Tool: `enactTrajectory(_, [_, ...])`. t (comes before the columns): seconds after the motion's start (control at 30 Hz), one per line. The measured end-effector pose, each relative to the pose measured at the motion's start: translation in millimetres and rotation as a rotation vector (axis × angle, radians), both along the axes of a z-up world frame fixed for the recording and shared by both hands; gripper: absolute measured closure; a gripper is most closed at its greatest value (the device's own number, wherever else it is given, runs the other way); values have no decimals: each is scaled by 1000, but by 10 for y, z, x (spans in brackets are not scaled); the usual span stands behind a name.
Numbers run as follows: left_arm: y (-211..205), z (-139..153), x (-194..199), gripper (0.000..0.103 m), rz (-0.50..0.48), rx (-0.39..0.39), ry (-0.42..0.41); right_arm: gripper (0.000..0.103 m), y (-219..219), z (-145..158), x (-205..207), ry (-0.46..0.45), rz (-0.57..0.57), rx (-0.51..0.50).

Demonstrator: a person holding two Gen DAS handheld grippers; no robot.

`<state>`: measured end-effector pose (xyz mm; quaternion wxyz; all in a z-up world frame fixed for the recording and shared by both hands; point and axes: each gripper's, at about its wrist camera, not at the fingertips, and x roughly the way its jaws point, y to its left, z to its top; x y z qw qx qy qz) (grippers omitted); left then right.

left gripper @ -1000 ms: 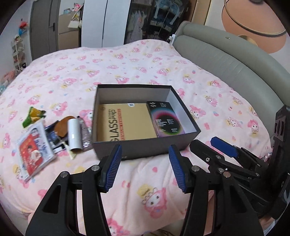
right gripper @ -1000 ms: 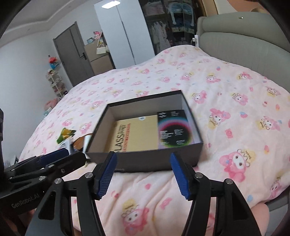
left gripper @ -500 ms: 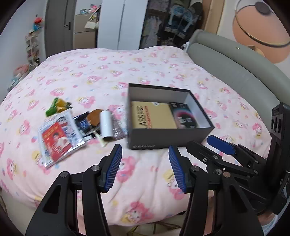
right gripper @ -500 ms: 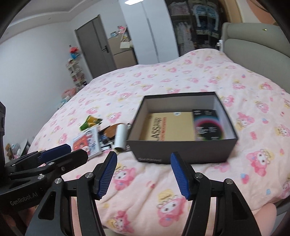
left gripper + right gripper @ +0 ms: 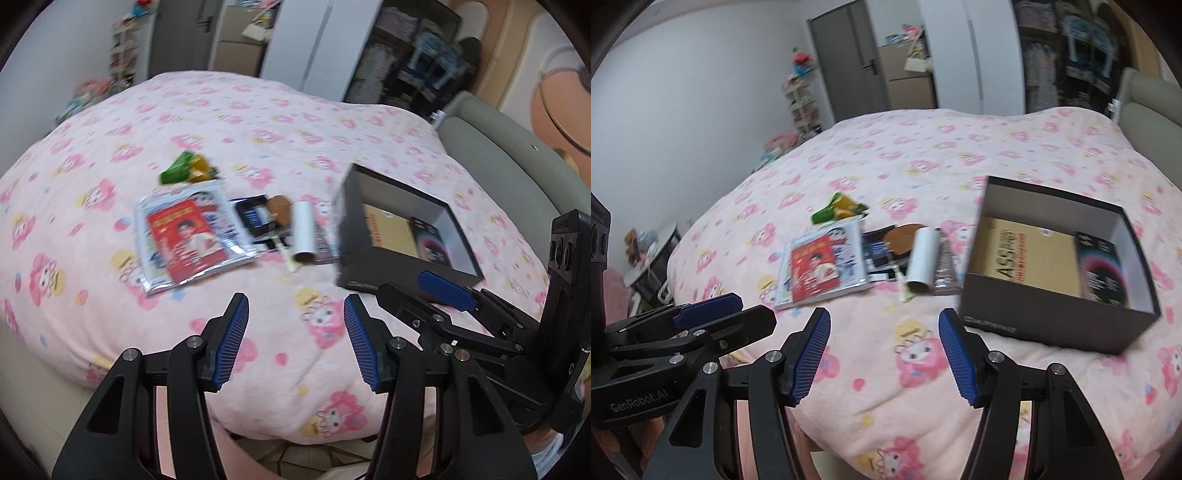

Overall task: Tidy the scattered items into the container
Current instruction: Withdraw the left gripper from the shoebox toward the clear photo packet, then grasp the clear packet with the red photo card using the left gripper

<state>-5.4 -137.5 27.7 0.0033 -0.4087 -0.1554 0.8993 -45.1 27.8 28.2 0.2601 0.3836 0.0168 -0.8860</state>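
Your dark box (image 5: 1049,325) on the bed (image 5: 923,166) already holds a tan packet (image 5: 1027,266) and a black carton (image 5: 1102,273). Left to tidy, just beside its left wall: a white tube (image 5: 922,263), a red-fronted pouch (image 5: 822,269), a green wrapper (image 5: 836,210). Your left hand-held gripper (image 5: 295,341) and right hand-held gripper (image 5: 884,356) are both spread and empty, nearer you than the pile.

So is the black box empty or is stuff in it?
Not empty. The open black box already holds a tan packet and a dark little box, lying flat on its bottom.
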Motion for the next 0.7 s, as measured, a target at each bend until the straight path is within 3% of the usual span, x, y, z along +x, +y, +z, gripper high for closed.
enactTrajectory(0.2, [-337, -255, -5, 49, 98, 14, -30, 45, -407, -220, -149, -30, 69, 33])
enactTrajectory(0.43, [-769, -708, -70, 49, 183, 133, -74, 45, -848, -525, -311, -70, 136, 102])
enactTrajectory(0.63, [-1066, -1015, -216, 50, 275, 167, -87, 45, -1113, -784, -530, -132, 167, 111])
enactTrajectory(0.7, [-1172, -1119, -284, 57, 314, 171, -90, 45, -1170, -850, -620, -139, 157, 126])
